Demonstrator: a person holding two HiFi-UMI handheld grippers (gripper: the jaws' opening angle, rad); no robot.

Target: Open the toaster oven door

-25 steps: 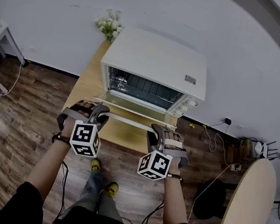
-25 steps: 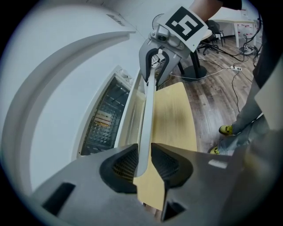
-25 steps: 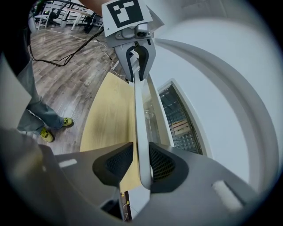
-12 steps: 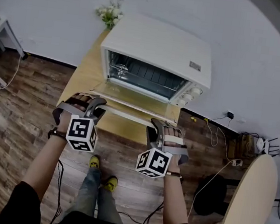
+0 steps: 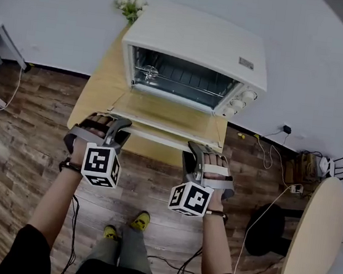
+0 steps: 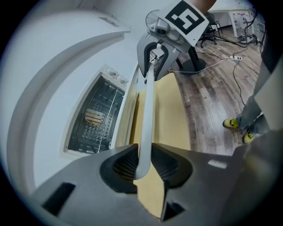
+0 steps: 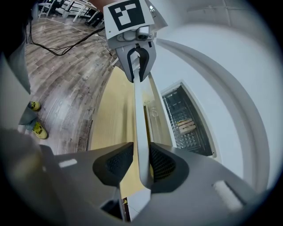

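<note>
Left gripper view: food (image 6: 93, 117) inside | left hand-held gripper (image 6: 142, 160) closing on handle (image 6: 148, 101) | right hand-held gripper (image 7: 141, 163) gripping it

toaster oven (image 5: 196, 40): white painted metal, satin | oven rack (image 5: 178, 81): bare wire, bright | door handle (image 7: 140, 119): smooth pale bar, likely plastic | counter (image 5: 96, 93): light wood, smooth matt | floor (image 5: 9, 144): dark grained wood planks, low sheen | wall (image 5: 50, 13): plain white, matt | right tool (image 7: 141, 165): grey matt plastic, pads (image 7: 116, 164) fine-gridded

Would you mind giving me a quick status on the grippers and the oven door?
Left gripper closing, door handle between jaws. Right gripper shut on same handle. Toaster oven door fully down, about flat. Nothing seen blocking it.
</note>
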